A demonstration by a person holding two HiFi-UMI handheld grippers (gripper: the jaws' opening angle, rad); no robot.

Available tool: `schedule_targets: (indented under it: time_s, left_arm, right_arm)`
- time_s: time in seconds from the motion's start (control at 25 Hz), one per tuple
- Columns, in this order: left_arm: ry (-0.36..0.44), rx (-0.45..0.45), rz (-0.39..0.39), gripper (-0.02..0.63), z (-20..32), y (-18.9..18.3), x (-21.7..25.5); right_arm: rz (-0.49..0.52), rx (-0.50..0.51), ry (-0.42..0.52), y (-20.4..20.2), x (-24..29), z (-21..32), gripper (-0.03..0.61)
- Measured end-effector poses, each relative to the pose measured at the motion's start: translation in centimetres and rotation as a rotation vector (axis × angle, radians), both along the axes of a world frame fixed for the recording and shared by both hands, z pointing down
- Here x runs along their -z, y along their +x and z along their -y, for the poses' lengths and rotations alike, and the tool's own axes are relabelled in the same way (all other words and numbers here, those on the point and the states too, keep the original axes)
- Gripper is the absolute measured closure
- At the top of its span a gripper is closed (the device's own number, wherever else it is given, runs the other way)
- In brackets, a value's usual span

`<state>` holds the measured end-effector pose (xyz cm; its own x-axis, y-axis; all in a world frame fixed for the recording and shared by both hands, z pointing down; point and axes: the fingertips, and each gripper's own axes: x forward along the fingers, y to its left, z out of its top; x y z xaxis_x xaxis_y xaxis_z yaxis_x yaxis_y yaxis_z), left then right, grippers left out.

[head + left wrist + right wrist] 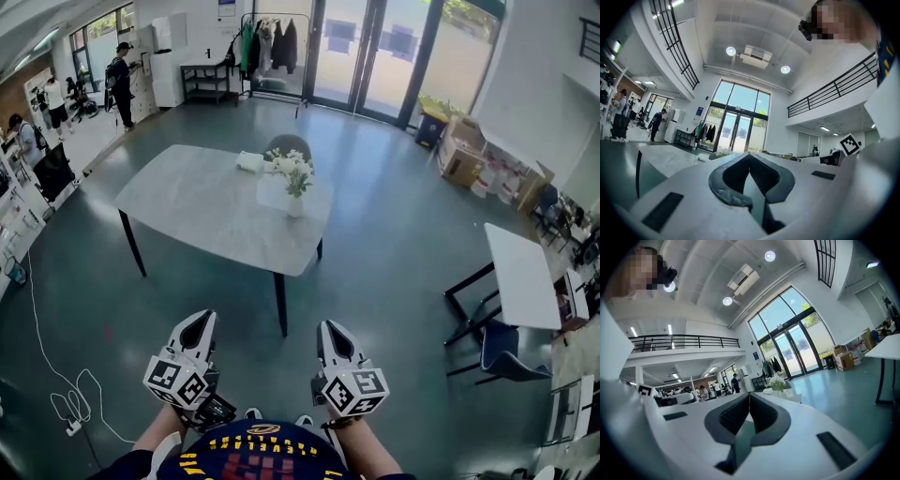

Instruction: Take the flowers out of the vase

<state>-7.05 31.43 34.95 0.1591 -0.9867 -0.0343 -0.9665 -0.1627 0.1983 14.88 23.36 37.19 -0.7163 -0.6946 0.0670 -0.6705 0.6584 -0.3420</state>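
Note:
A bunch of white flowers (293, 171) stands in a small white vase (295, 206) on the far right part of a grey table (202, 202). Both grippers are held low near the person's body, well short of the table. My left gripper (200, 323) and right gripper (331, 330) point level toward the table, jaws together, nothing in them. In the left gripper view the shut jaws of the left gripper (749, 155) fill the foreground. Past the tip of the right gripper (749, 394), the flowers (778, 380) show small and far off.
A dark chair (288, 145) stands behind the table and a white folded thing (250, 161) lies on it. To the right are a white table (520, 272), a blue chair (506, 354) and cardboard boxes (462, 155). A white cable (66, 398) lies on the floor at left. People (122, 82) stand far left.

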Motion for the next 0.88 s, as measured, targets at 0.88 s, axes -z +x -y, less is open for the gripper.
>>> schedule_targets:
  time_s: [0.88]
  left_arm:
    - [-0.026,-0.021,-0.053,0.611,10.3,-6.3,-3.2]
  right_arm:
    - [-0.080,-0.035,-0.037,-5.4,-3.9,8.7,0.571]
